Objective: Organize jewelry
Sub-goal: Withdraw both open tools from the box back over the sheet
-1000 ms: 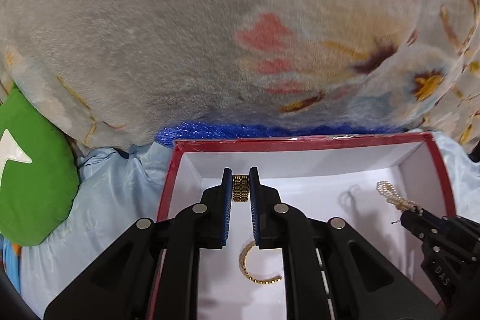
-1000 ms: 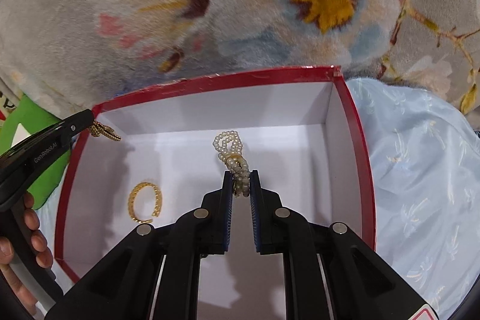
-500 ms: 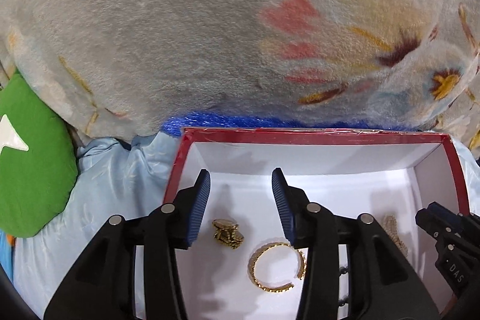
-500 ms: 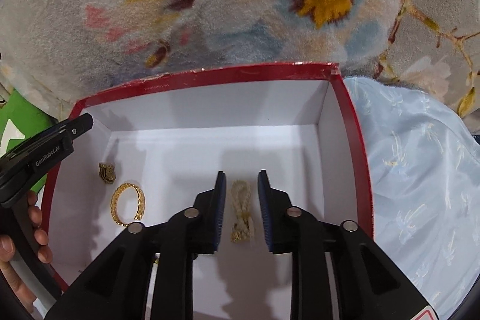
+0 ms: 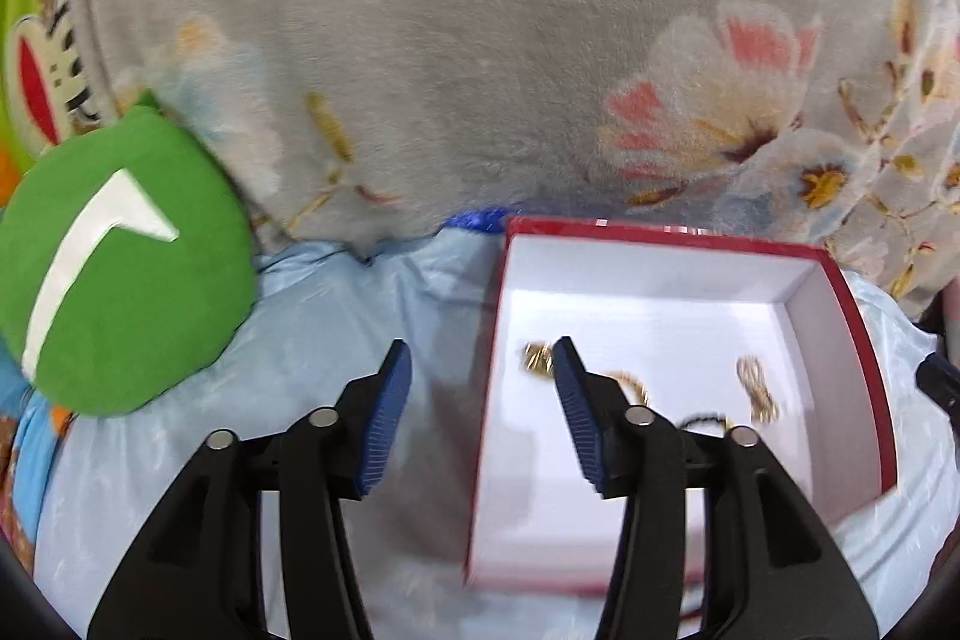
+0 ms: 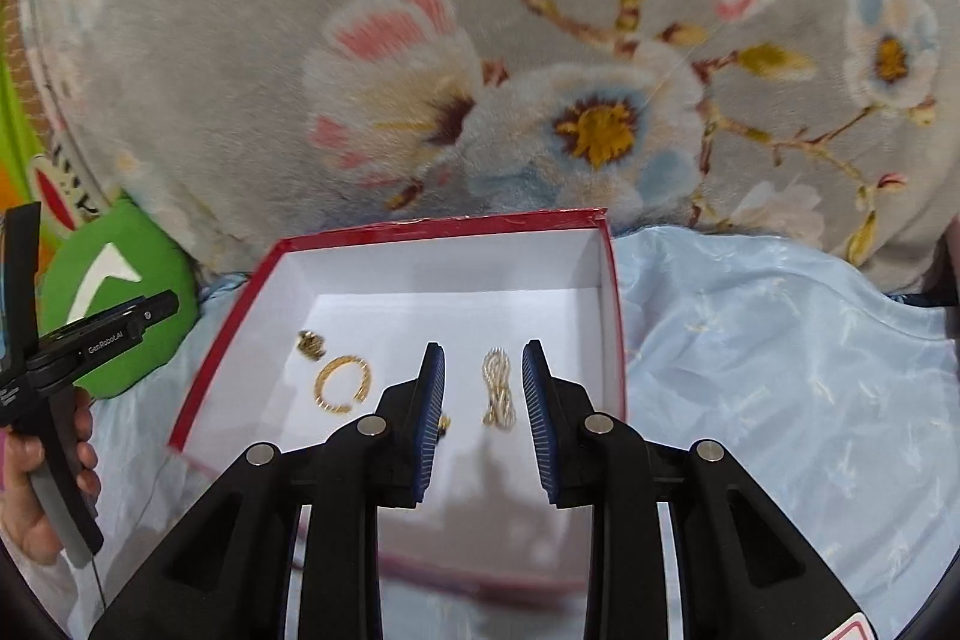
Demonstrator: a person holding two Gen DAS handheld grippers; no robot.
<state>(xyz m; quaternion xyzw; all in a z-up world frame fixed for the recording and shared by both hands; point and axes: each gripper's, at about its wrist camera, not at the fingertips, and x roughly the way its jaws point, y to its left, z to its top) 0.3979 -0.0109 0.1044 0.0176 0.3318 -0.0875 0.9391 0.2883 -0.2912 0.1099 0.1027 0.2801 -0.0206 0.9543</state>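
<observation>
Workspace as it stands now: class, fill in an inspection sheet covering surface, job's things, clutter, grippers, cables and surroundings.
Surface: pale blue satin sheet, wrinkled.
Job's things: red box with white inside, open; on its floor lie a small gold piece, a gold bangle and a bundled pearl strand, all apart from each other. A small dark item by the right gripper's left finger is too hidden to name.
Clutter: green cushion left of the box.
Grippers: left gripper open, empty, straddling the box's left wall; right gripper open, empty, above the pearls.
Cables: nothing seen.
Surroundings: grey floral blanket behind.
</observation>
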